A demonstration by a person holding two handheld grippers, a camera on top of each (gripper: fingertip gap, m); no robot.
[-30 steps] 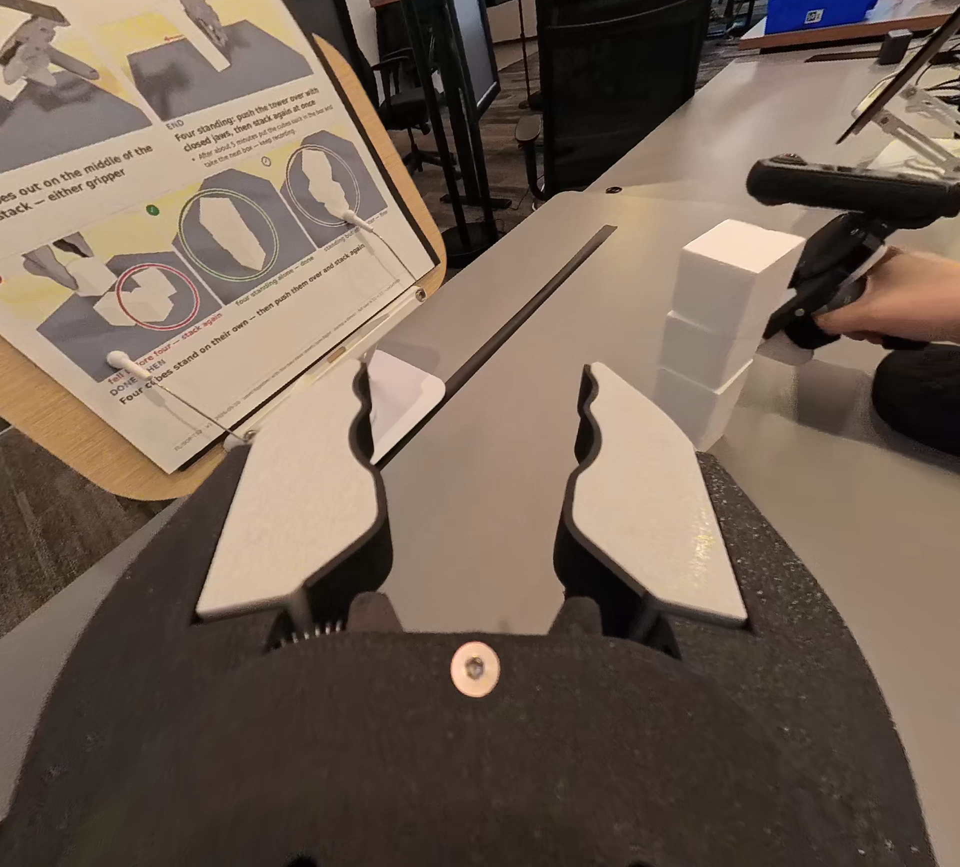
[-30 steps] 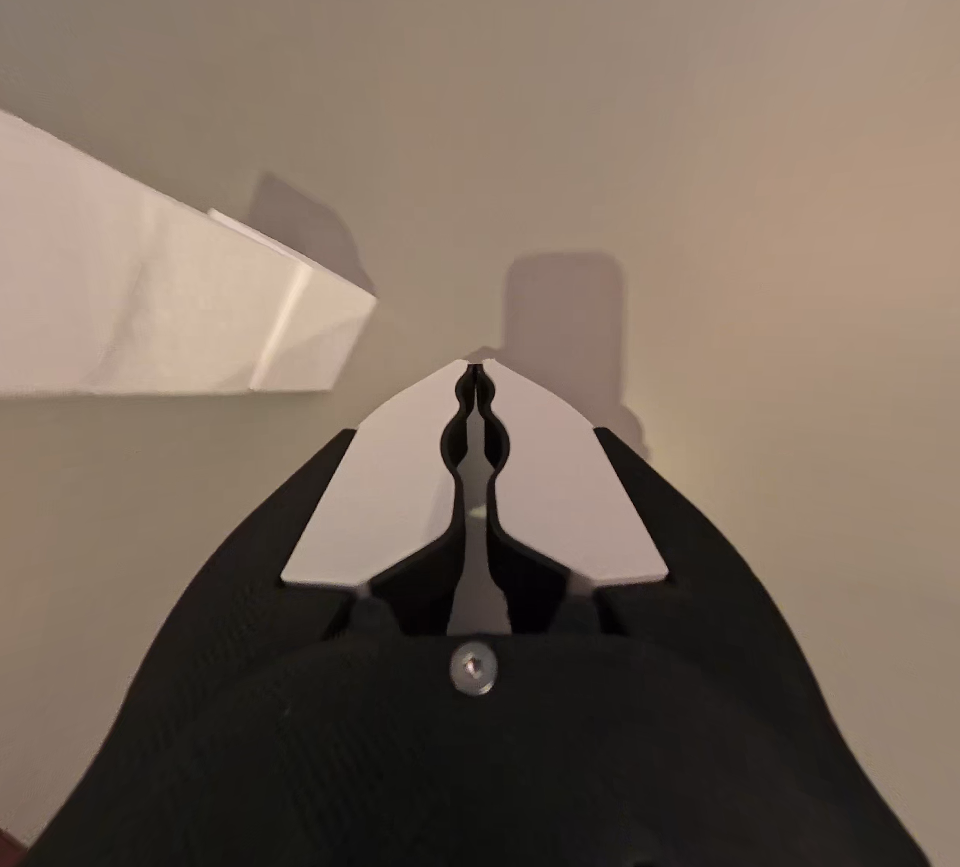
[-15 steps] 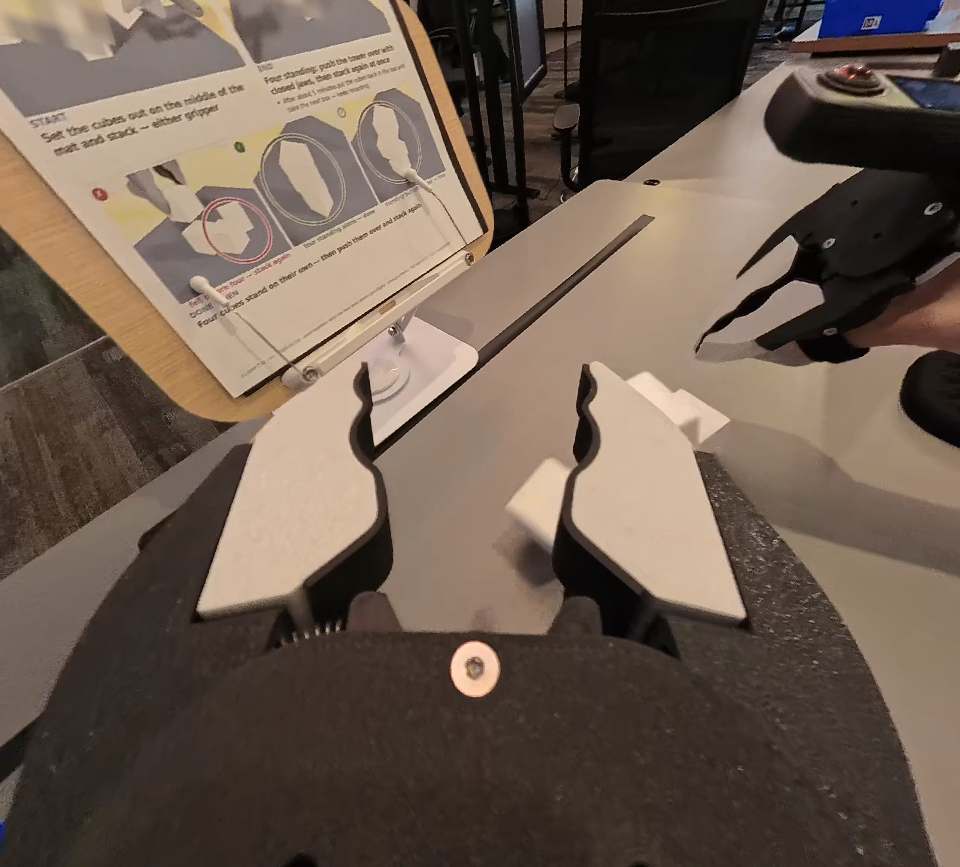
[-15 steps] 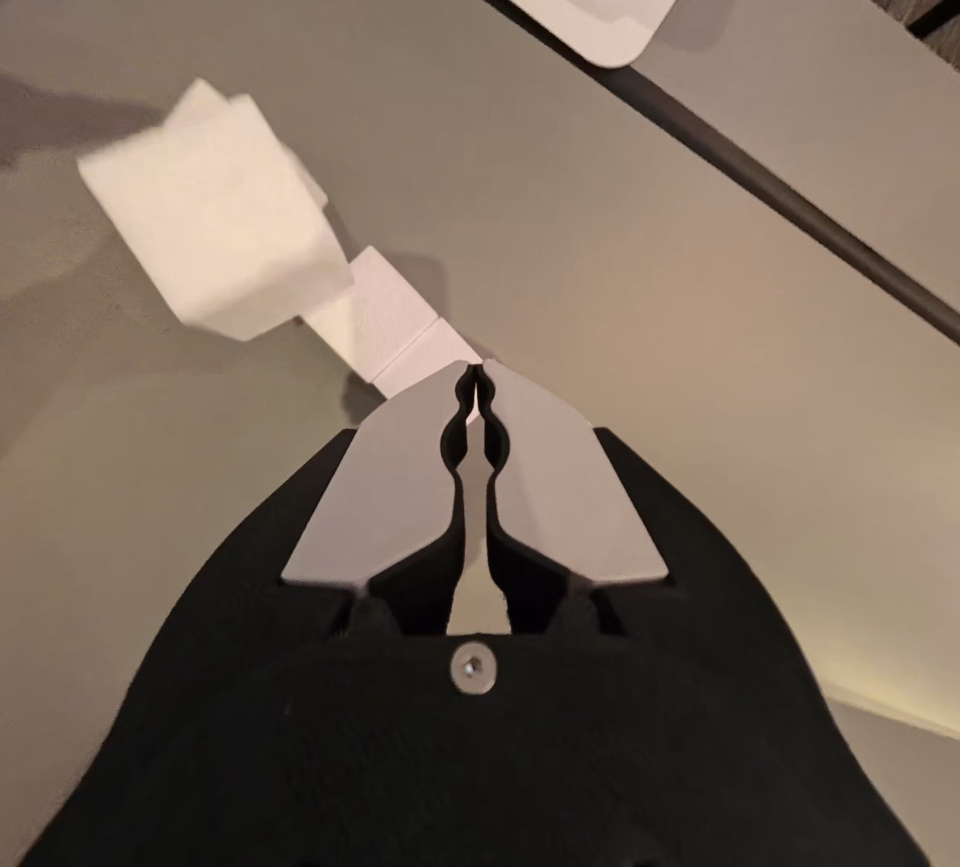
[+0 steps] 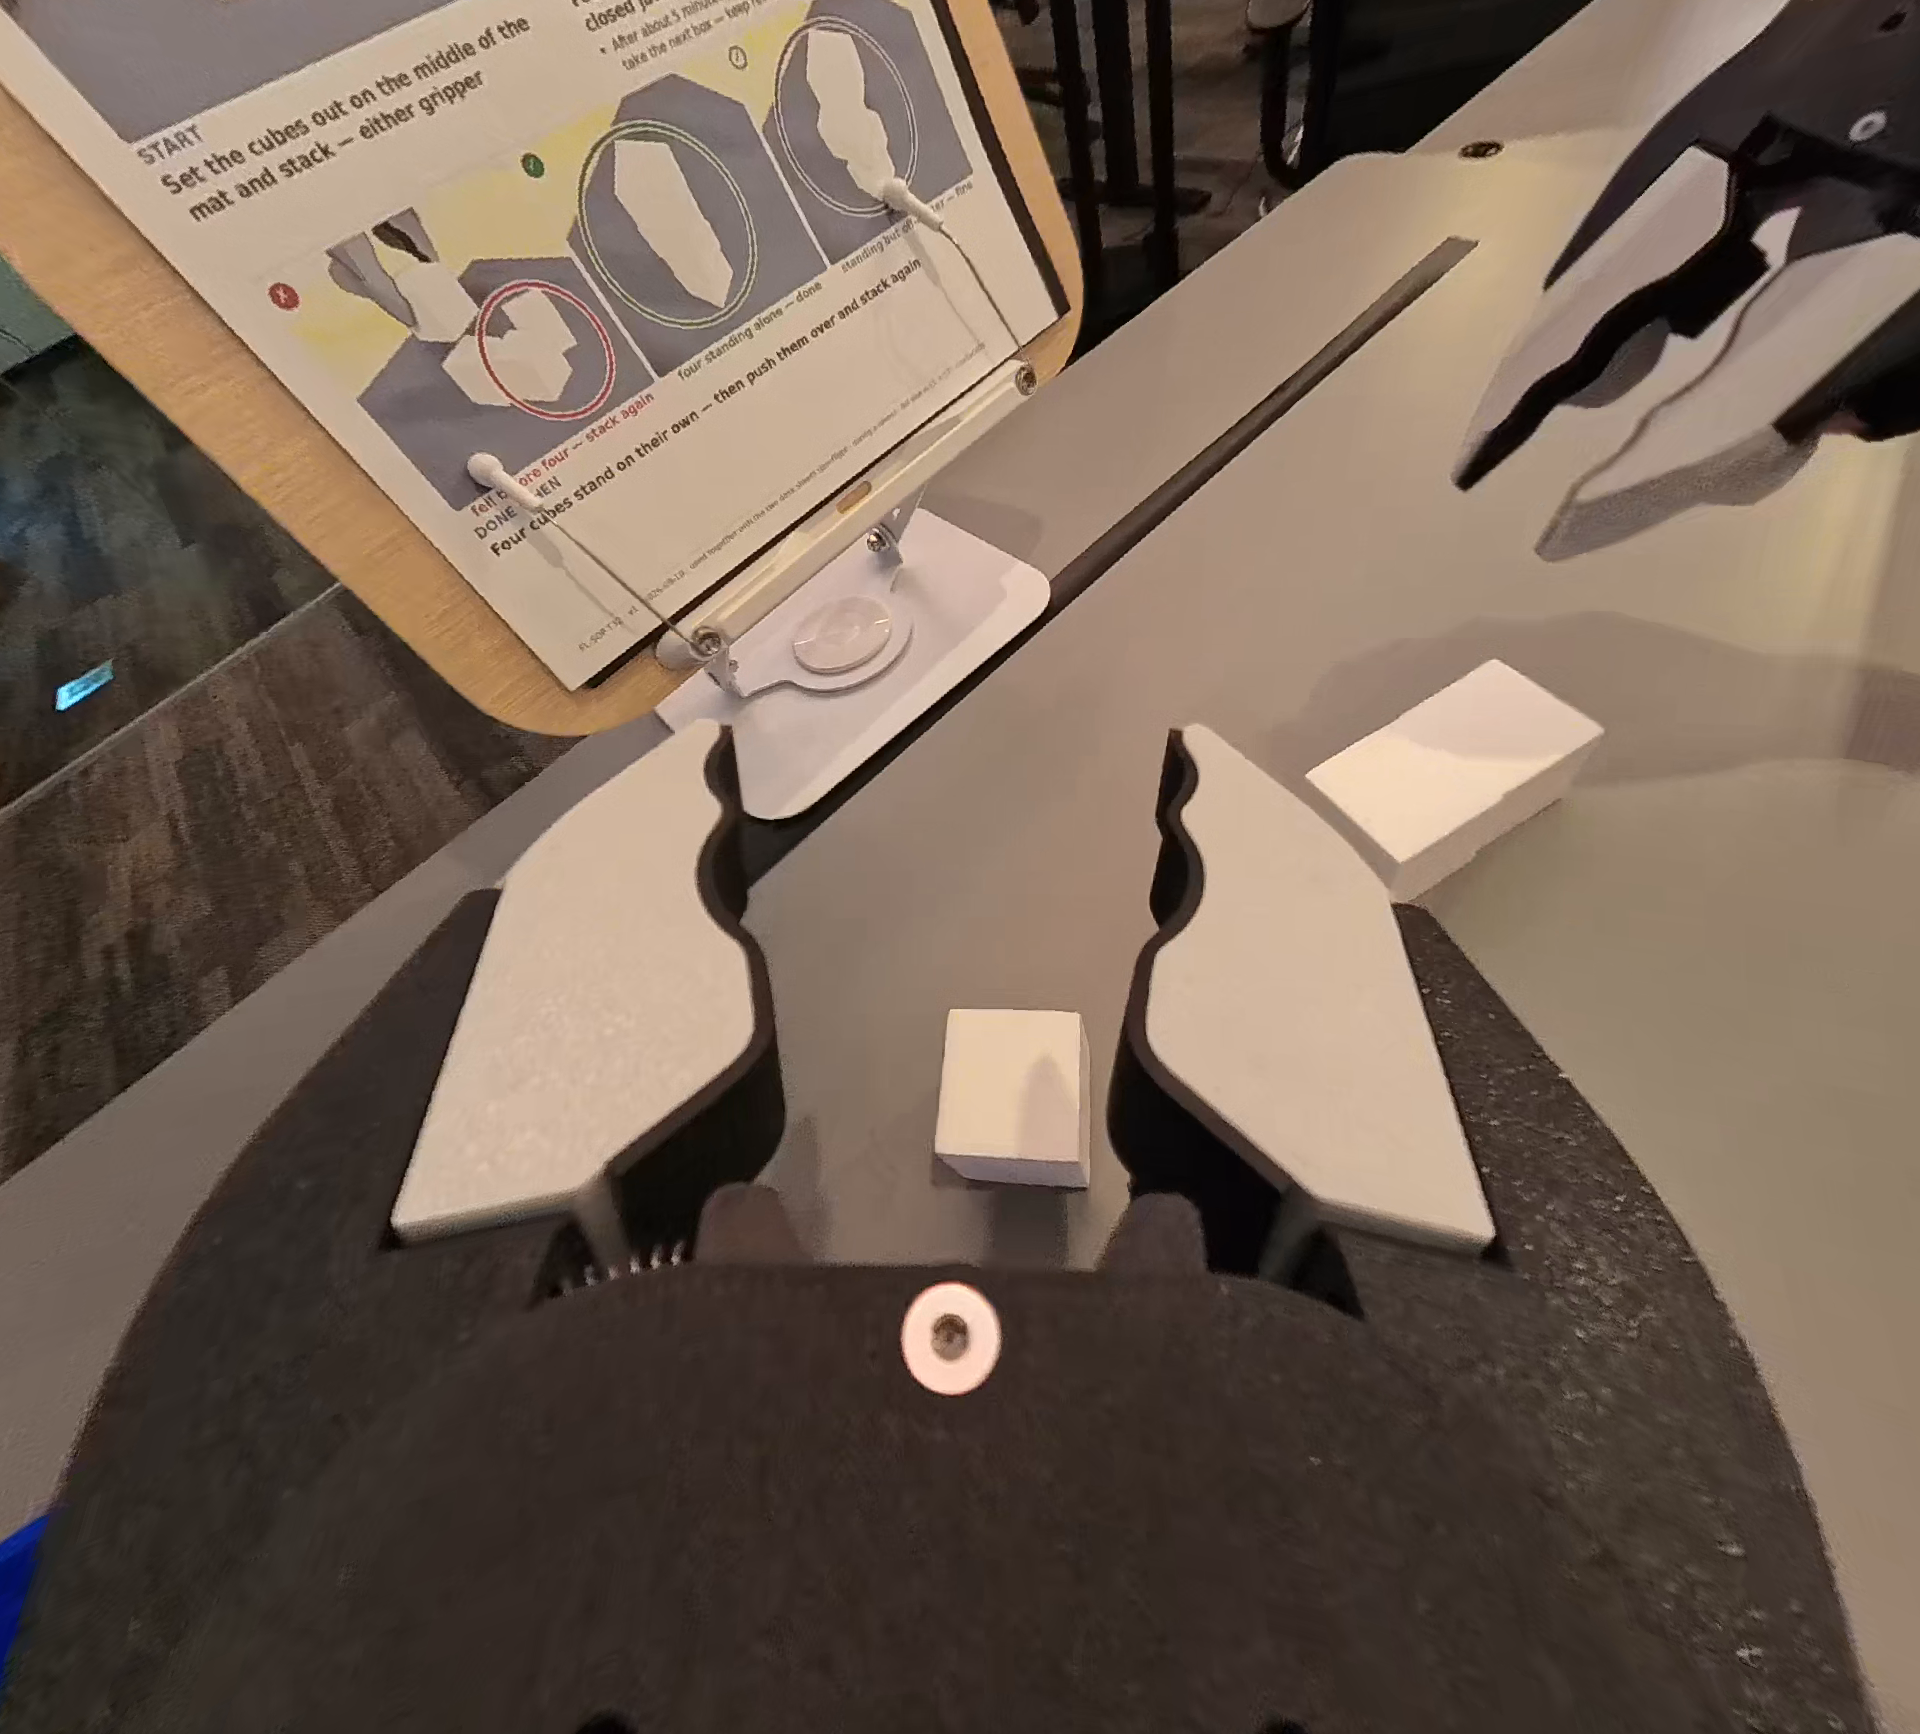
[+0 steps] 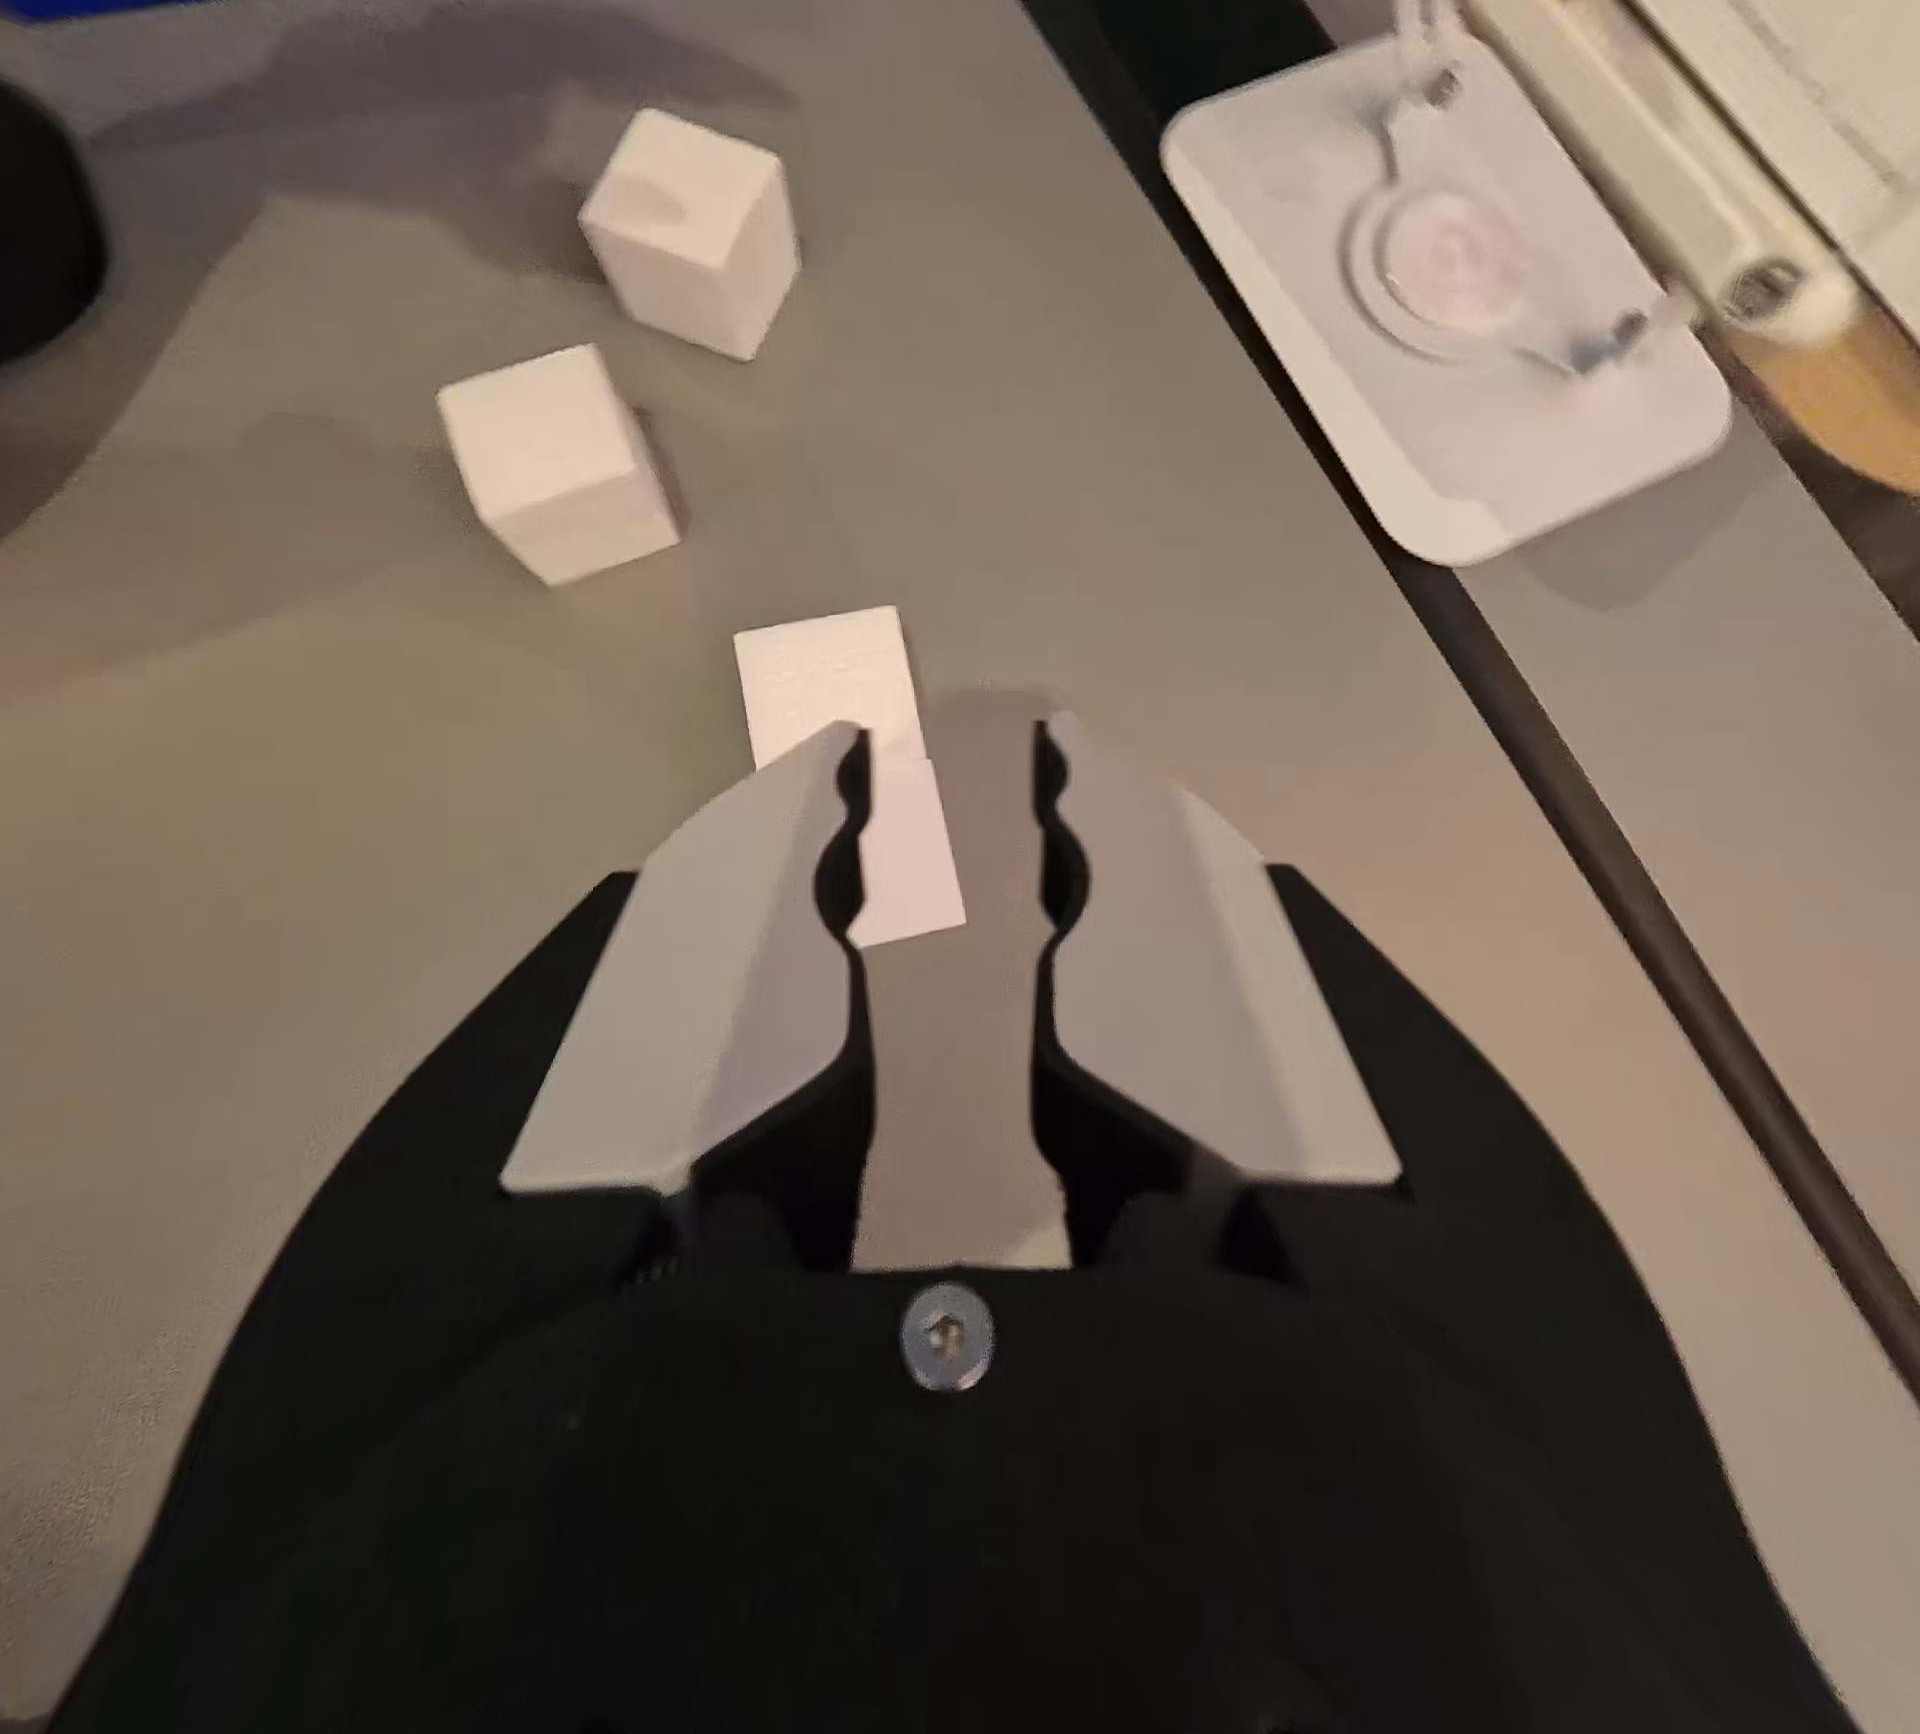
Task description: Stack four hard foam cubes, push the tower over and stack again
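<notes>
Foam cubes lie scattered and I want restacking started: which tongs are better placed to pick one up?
Left, probably. The left tongs are open with a foam cube already between their fingers; the right tongs sit above a cube's edge.

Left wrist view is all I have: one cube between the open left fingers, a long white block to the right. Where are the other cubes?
Observer: The right wrist view shows two single cubes, the far cube and the near cube, lying apart on the table, nothing stacked.
Operator: Is the right gripper lined up on the block?
Observer: Partly. The white block ends inside the gap of the open right gripper, off-centre.
</notes>
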